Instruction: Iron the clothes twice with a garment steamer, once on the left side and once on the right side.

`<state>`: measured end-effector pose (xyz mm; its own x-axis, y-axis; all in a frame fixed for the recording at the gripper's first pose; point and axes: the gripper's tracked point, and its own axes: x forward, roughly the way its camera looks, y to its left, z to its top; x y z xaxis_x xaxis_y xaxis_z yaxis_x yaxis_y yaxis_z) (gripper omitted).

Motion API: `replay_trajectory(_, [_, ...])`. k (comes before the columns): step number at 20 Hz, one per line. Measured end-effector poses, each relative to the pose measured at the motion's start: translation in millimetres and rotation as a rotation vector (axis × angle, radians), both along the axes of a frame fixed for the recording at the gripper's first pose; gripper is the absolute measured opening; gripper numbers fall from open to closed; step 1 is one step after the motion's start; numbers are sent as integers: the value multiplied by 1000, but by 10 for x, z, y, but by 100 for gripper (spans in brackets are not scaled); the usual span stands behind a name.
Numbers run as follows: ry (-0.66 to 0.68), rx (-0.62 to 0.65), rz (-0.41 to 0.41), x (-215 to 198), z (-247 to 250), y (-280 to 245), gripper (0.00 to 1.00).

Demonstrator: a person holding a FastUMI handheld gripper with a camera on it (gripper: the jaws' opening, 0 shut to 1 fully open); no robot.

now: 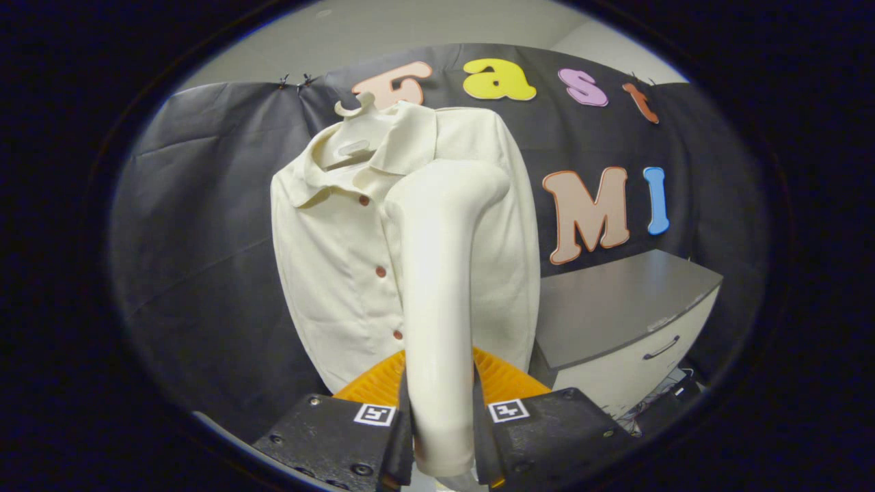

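Claw: clamped on garment steamer handle.
Shirt: hanging, buttoned.
Advice: keep head flat, glide slowly down 1 side.

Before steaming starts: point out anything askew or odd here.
Nothing looks damaged or spilled. The shirt hangs buttoned on its hanger, tilted only by the lens. The gripper is shut on the garment steamer, whose head points at the shirt.
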<state>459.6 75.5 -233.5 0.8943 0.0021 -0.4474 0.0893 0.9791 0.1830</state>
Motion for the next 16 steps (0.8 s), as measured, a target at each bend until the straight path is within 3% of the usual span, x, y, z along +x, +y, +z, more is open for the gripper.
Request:
replay_trajectory(8, [12,25,47,254,-374,-12,35])
replay_trajectory(16, [149,62,83,-34,-1254,119,35])
